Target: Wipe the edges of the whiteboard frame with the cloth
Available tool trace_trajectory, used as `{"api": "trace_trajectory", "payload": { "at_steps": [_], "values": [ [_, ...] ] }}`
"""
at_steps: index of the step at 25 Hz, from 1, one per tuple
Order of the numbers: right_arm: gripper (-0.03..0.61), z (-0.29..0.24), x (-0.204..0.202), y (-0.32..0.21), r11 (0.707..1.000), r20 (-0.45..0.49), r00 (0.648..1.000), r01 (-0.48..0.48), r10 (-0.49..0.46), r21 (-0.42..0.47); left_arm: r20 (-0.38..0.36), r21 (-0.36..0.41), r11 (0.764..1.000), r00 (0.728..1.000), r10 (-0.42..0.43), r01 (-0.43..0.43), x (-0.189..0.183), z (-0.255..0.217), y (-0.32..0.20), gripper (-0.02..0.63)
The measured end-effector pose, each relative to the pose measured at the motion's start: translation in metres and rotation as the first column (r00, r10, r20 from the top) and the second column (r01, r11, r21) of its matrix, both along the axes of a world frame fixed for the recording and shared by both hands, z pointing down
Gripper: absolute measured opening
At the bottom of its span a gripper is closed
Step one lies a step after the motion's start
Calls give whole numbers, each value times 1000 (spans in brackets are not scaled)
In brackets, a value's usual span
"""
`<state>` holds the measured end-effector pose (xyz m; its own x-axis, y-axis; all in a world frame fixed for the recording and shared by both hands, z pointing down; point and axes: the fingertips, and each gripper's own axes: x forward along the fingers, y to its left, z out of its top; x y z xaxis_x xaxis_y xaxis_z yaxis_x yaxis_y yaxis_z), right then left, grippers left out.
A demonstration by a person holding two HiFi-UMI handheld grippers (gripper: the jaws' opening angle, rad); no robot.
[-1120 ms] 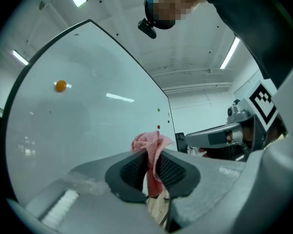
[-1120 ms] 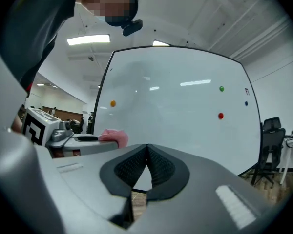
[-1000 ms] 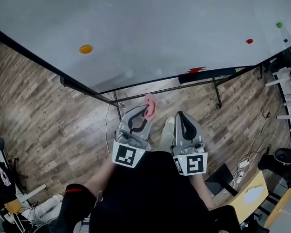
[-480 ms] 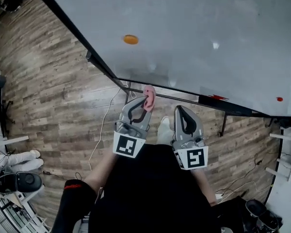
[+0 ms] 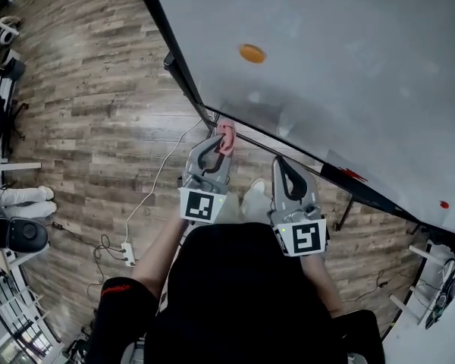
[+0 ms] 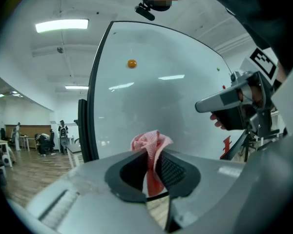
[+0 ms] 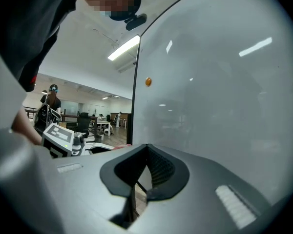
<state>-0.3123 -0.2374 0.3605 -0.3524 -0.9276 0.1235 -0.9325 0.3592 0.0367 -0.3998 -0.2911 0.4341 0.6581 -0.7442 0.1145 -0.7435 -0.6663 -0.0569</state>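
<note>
Jaws of the left gripper (image 6: 154, 155) pinched the cloth (image 6: 150, 144), the right gripper (image 7: 145, 152) was closed and empty, and the frame (image 5: 183, 78) at upper middle looked not wiped yet.

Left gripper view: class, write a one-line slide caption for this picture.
Left gripper shut on a pink cloth, raised towards the whiteboard beside its dark frame edge.

I am looking into a large open-plan office or lab hall. A whiteboard (image 5: 349, 67) on a dark metal stand (image 5: 341, 212) fills the head view from twelve to three o'clock. Below it is a wood-plank floor (image 5: 98, 89), with a white power strip (image 5: 127, 253) at eight o'clock. In the gripper views I see ceiling strip lights (image 6: 62, 26), desks (image 7: 103, 126), an office chair (image 7: 83, 122) and distant people (image 6: 62, 130).
</note>
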Motion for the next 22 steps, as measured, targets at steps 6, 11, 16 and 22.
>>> {"api": "trace_trajectory", "payload": {
  "at_steps": [6, 11, 16, 22],
  "values": [
    [2, 7, -12, 0, 997, -10, 997, 76, -76, -16, 66, -17, 996, 994, -85, 87, -23, 34, -17, 44],
    [2, 15, -8, 1, 997, 7, 997, 75, -75, -34, 129, -39, 991, 984, -119, 125, -37, 65, -20, 44],
    [2, 26, -5, -2, 997, 21, 999, 41, -40, -71, 178, -81, 987, 976, -126, 142, -44, 101, -28, 44],
    [2, 39, -10, -1, 995, 35, 999, 21, -18, -97, 241, -93, 983, 961, -133, 159, -55, 136, -47, 44]
  ]
}}
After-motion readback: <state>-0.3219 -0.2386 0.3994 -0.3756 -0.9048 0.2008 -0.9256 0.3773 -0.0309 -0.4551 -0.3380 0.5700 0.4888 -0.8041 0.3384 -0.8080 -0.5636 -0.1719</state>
